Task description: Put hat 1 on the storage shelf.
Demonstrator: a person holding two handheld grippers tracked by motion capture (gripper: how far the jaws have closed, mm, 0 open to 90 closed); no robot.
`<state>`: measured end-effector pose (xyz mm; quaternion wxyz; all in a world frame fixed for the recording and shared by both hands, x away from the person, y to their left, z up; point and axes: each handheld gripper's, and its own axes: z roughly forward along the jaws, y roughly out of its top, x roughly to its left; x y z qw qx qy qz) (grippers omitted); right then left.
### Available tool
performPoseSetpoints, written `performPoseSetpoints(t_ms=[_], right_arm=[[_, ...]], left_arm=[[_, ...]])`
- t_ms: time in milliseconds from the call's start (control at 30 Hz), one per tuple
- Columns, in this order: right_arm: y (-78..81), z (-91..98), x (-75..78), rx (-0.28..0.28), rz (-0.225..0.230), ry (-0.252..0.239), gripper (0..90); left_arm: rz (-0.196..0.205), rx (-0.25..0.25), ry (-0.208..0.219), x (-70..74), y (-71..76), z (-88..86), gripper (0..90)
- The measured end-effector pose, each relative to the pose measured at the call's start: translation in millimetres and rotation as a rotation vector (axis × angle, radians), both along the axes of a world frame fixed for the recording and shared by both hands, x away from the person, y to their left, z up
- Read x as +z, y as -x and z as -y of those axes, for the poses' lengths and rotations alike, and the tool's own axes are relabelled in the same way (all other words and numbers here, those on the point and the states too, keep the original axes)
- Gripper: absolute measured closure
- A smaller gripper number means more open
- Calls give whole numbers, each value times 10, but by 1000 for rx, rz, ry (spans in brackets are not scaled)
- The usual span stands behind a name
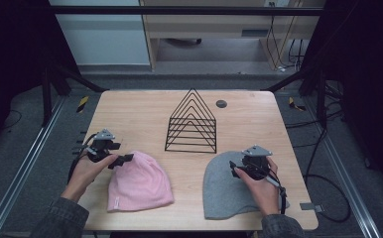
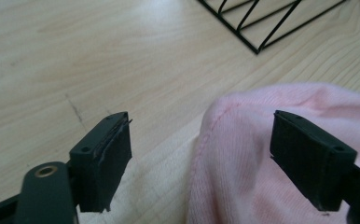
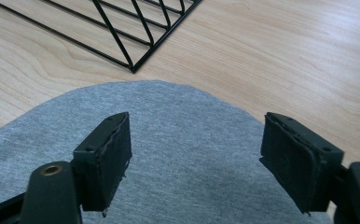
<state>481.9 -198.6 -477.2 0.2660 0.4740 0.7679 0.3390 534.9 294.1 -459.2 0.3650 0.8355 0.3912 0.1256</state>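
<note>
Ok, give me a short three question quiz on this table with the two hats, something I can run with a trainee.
1. True or false: the left gripper is clamped on the pink hat.
2. Which hat lies under the right gripper? A) pink hat B) grey hat C) neither
3. Fill in: the black wire rack stands on the ____, beyond both hats.

Key:
1. False. Its jaws stand open at the hat's edge.
2. B.
3. Table.
</note>
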Motion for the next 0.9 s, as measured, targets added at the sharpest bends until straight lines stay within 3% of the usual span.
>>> performPoseSetpoints(t_ms=[67,133,367,500,900], right_arm=[[-1,-7,15,-1,4,3,271],[0,-11,18,0,8,6,280],[8,-33,6,4,-5,12,286],[-3,-32,-8,8,-10,17,284],[6,-30,6,-3,3,19,281]], left_arm=[[-8,6,11,-45,44,11,259],[1,-1,-15,-60,72,23,308],[-18,-2,-17,-151,54,54,486],[-31,-38,-60,-217,35,150,565],[-36,-44,-55,-196,60,164,743]])
